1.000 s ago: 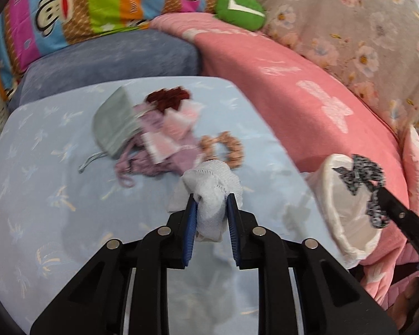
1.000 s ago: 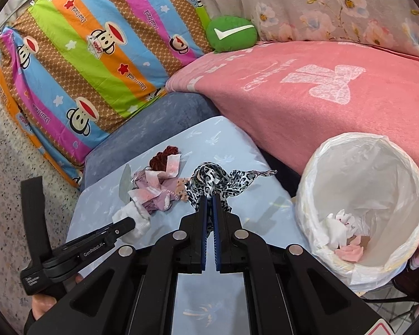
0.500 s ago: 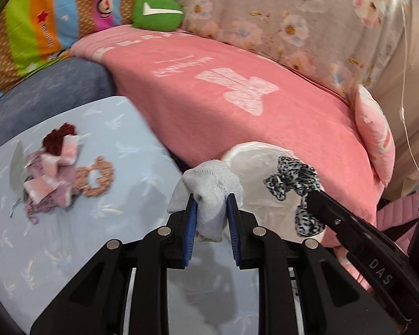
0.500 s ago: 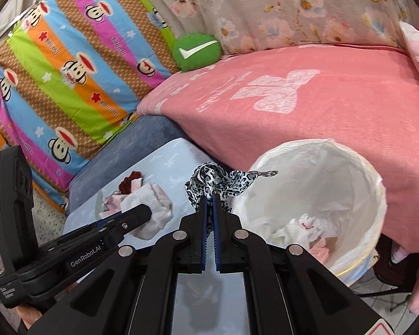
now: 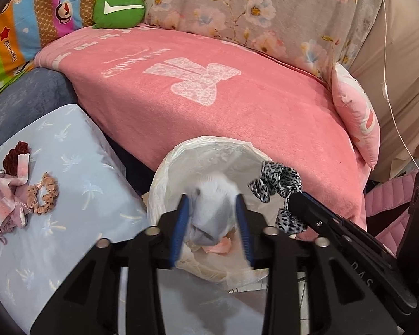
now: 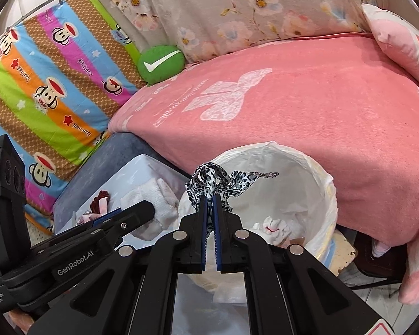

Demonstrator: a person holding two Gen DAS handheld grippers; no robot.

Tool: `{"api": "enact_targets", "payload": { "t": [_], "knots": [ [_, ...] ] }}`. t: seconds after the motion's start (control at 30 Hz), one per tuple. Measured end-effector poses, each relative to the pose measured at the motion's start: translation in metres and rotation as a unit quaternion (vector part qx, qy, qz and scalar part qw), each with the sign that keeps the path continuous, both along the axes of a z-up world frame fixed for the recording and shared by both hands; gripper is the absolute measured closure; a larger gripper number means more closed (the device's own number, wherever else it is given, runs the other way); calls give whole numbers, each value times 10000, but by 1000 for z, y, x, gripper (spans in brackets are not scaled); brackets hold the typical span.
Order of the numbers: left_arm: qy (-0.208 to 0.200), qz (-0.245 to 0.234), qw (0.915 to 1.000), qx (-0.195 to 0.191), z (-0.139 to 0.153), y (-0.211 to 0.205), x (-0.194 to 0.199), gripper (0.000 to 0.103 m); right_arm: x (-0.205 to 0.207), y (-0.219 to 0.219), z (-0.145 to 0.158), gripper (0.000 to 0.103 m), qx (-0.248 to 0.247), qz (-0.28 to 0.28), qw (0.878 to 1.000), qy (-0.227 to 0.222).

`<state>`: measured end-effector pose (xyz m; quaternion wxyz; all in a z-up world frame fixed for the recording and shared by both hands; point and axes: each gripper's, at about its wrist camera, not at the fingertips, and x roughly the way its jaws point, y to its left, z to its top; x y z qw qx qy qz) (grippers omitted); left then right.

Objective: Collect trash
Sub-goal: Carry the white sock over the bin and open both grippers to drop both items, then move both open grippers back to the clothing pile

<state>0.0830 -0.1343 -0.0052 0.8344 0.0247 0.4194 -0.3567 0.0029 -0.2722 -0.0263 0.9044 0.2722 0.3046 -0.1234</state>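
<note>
A white sock [image 5: 212, 212], blurred, sits between the blue pads of my left gripper [image 5: 212, 203] right above the white-lined trash bin [image 5: 164, 178]. Its jaws are opening and now stand wider than the sock. My right gripper [image 6: 210, 199] holds a leopard-print ribbon [image 6: 209, 178] at its tips over the bin's near left rim [image 6: 321, 173]. Its jaws are starting to open, with the ribbon still between the pads. In the left wrist view the ribbon [image 5: 276, 178] hangs beside the sock. In the right wrist view the sock [image 6: 153, 195] shows at the left gripper's tips [image 6: 145, 209].
Crumpled white and pink trash [image 6: 273, 226] lies in the bin. On the light blue table [image 5: 78, 173] at the left lie a pile of pink and dark red cloth scraps [image 5: 14, 195] and a tan scrunchie [image 5: 46, 195]. A bed with a pink blanket [image 5: 209, 97] stands behind the bin.
Both grippers have swung right from the table to above the bin. The left jaws have spread and the sock is blurred between them. The right jaws have parted slightly on the ribbon.
</note>
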Motion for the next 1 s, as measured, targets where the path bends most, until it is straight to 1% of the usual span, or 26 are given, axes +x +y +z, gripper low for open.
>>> {"api": "enact_targets", "payload": {
  "t": [0.03,0.07,0.1,0.13,0.17,0.33,0.67,1.0],
  "knots": [
    [-13,88,10000,-26,1,2,0,36,-1,-3,0,90,10,-40,10000,-31],
    [-65,184,9998,-46,2,2,-1,27,-2,-4,1,89,19,-50,10000,-38],
    [-132,275,9995,-76,4,6,-1,27,-2,-5,0,85,7,-57,10000,-37],
    [-142,286,9995,-73,6,5,0,27,-2,-6,0,83,-8,-63,10000,-39],
    [-127,293,9995,-53,6,7,1,27,-2,-6,1,78,-25,-76,10000,-41],
    [-108,506,9987,-51,7,21,5,27,-1,-1,2,78,-30,19,10000,-55],
    [-27,895,9960,-40,1,61,7,27,10,32,2,78,-117,394,9991,53],
    [129,1508,9884,-149,-5,119,20,27,27,82,7,78,-282,858,9958,128]
  ]
}}
